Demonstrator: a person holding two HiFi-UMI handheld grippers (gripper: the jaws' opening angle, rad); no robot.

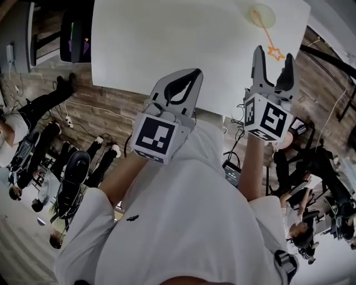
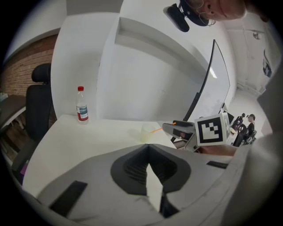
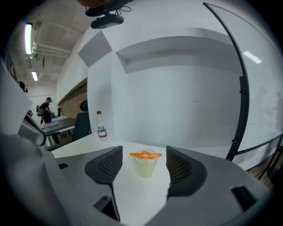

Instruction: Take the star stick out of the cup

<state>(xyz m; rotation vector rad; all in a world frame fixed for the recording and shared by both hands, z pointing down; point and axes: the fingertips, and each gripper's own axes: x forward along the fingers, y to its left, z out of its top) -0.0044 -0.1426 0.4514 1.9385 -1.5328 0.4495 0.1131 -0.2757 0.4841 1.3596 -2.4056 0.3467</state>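
Observation:
A translucent cup [image 1: 261, 15] stands on the white table [image 1: 167, 44] near its far right corner. An orange stick leans out of it toward me, ending in an orange star [image 1: 275, 53]. My right gripper [image 1: 273, 60] is open, and in the head view the star shows between its fingertips. In the right gripper view the star [image 3: 145, 154] lies across the rim of the cup [image 3: 145, 167], centred in the gap of the right gripper [image 3: 144, 152], with neither pad touching it. My left gripper [image 1: 186, 78] hovers at the table's near edge, shut and empty.
A small water bottle [image 2: 82, 105] with a red label stands at the table's far edge by a white wall. A black office chair [image 2: 37, 106] sits beyond that corner. Several people, chairs and cables are on the wooden floor around the table.

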